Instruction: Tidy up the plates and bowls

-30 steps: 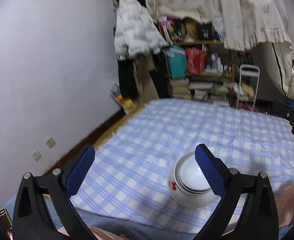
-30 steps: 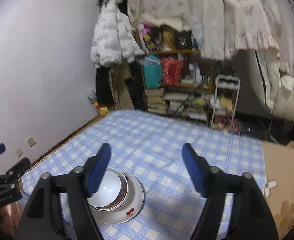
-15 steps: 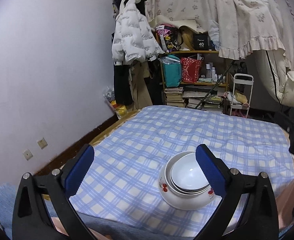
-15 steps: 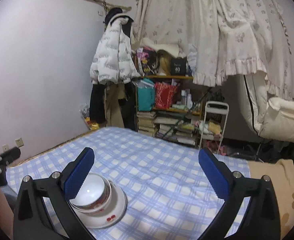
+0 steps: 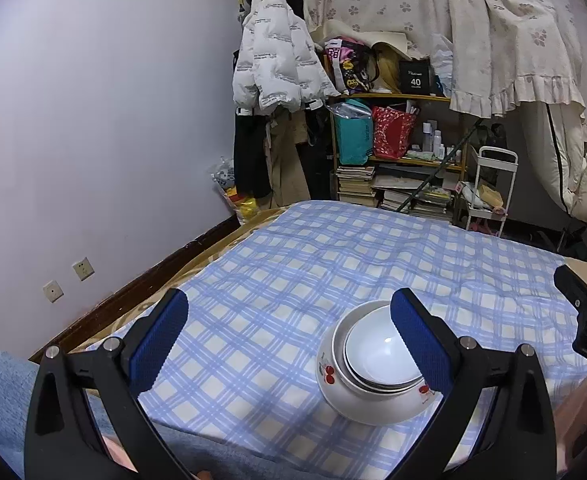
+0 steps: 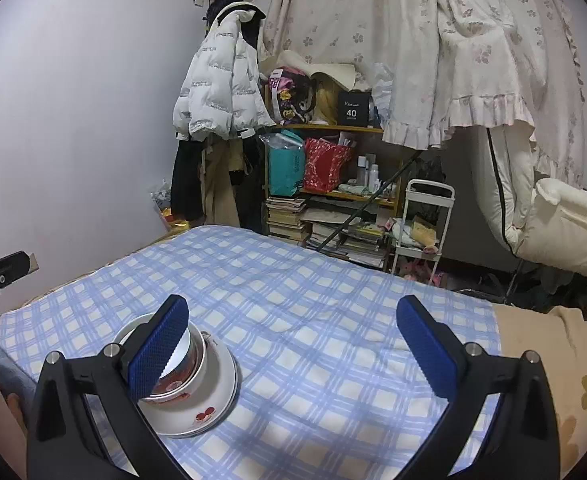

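On the blue-and-white checked bed cover [image 5: 333, 264], near its front edge, sits one nested stack of bowls [image 5: 377, 376]. Three can be counted: a large white outer bowl [image 6: 213, 396] with red cherry prints on its side, a middle bowl [image 6: 177, 380] with a red pattern on its wall, and a small white inner bowl [image 5: 377, 356] whose hollow catches a spot of light. Whether a further thin rim lies between them cannot be told.

Seen from the left wrist, the left tool [image 5: 285, 344] hangs over the cover, tilted downward, with its two blue-padded fingers spread wide and nothing between them. The stack lies under and just behind its right finger [image 5: 421, 344], which covers part of the rims; whether the pad touches the stack cannot be told, though no grip shows.

Seen from the right wrist, the right tool [image 6: 293, 352] also points down at a shallow slant, its jaws fully spread and empty. The stack stands at its left finger [image 6: 157, 348], which overlaps the inner bowls in the picture, while the right finger [image 6: 425, 348] is well apart over bare cover.

Each tool's black frame shows at the edge of the other's view. Behind the bed stand a cluttered shelf [image 6: 333, 184] and a hanging white puffer jacket [image 5: 277, 64].
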